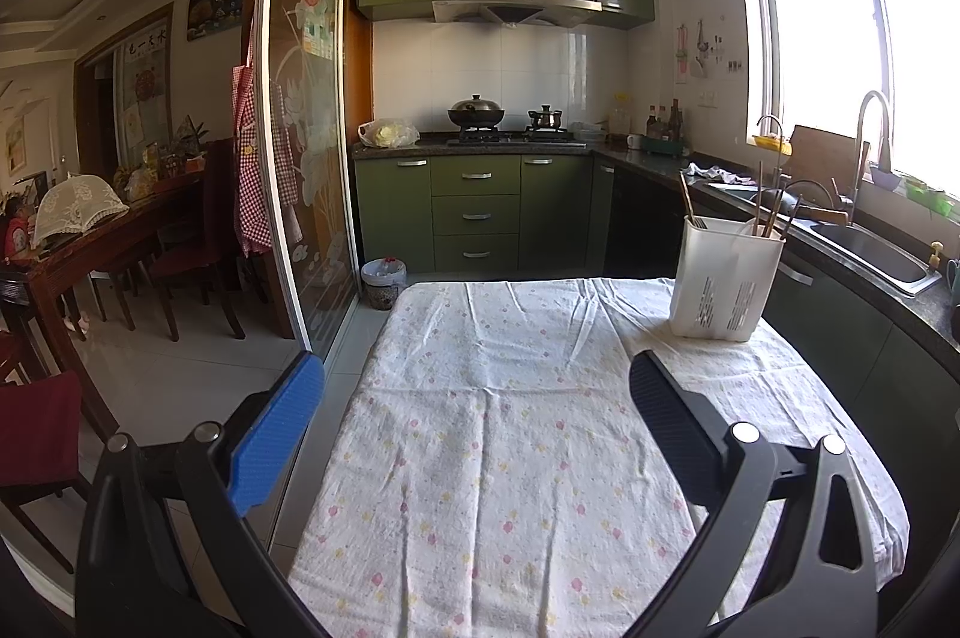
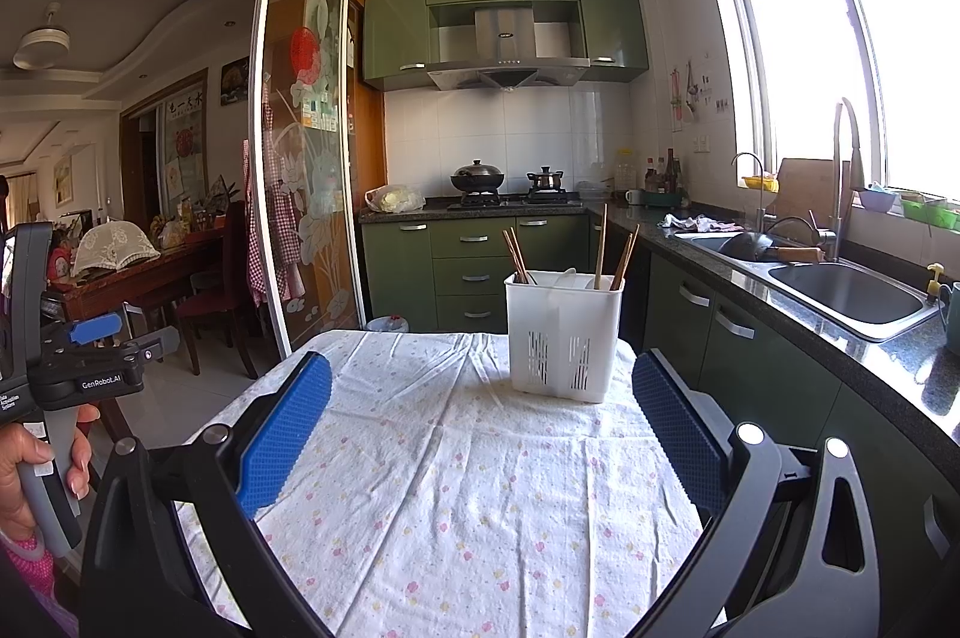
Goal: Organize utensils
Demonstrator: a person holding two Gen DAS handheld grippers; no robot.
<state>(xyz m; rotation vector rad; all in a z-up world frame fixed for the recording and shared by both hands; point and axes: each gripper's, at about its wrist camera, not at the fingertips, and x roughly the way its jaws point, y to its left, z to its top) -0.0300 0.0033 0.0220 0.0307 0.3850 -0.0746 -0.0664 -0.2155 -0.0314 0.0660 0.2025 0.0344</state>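
Two grippers' jaws wide apart — empty, white slotted caddy [image 2: 563, 335] upright, chopsticks [image 2: 618, 259] inside

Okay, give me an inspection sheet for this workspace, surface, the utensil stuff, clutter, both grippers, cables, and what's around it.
Surface: table under a white floral cloth, wrinkled, bare apart from the holder.
Job's things: white utensil holder upright at the far end of the table; chopsticks stand in it, in more than one compartment. No loose utensils seen on the cloth.
Clutter: nothing seen on the table.
Grippers: left gripper open, holding nothing; right gripper open, holding nothing; both above the near part of the table.
Cables: nothing seen.
Surroundings: sink and counter to the right, stove with a wok ahead, dining room to the left.
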